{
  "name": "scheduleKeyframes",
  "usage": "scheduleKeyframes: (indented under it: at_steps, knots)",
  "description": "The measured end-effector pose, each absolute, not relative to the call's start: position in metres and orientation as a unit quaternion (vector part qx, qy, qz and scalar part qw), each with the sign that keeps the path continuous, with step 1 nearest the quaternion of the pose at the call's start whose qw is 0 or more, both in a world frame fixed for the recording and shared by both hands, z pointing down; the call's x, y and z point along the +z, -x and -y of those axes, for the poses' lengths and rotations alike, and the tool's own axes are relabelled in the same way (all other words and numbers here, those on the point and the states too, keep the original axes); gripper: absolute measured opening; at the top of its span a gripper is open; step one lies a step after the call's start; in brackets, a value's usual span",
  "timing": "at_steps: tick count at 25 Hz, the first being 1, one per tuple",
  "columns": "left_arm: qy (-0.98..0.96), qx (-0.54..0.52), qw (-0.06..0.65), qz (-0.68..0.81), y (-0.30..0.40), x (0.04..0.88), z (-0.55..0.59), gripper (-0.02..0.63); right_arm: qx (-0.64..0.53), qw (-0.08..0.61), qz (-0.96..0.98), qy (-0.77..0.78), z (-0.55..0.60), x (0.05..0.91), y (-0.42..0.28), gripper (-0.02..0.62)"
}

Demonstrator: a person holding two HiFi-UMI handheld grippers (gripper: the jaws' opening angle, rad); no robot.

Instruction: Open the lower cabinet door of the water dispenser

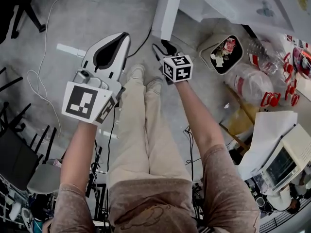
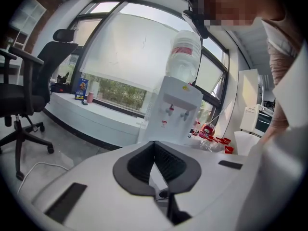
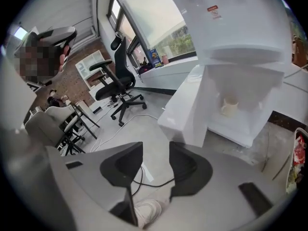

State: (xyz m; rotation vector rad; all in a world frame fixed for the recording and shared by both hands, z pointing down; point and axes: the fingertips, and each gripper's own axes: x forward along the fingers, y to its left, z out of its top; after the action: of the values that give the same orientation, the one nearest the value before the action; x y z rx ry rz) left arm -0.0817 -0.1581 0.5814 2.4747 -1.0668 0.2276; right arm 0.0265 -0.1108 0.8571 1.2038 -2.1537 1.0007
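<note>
Grey concrete floor (image 1: 87, 18), office chair (image 3: 119, 81), big windows (image 2: 125, 52)

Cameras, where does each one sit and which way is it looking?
Head view: on the person's head, looking steeply down at the floor; shows both arms, legs, shoes, left tongs, right tongs.
Left gripper view: on the left tongs, looking nearly level at the water dispenser; shows shut tongs, a sleeve.
Right gripper view: on the right tongs, tilted down at the dispenser's open lower cabinet; shows open tongs, a shoe.
Shared: both gripper views show the water dispenser and the blue box on the window ledge.
</note>
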Motion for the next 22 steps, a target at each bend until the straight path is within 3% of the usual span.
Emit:
scheduleKeyframes:
  at_steps: [15, 22]
  knots:
    - [-0.87, 0.077, 0.228, 0.431, 0.13, 0.582, 0.153, 0.017, 0.361, 0.251, 0.81, -0.388, 0.119, 0.856, 0.025, 0.163]
    - [-0.874, 0.07, 0.221, 0.427, 0.123, 0.542, 0.15, 0.017, 0.329, 0.214, 0.843, -0.368, 0.123, 0.774, 0.045, 0.162]
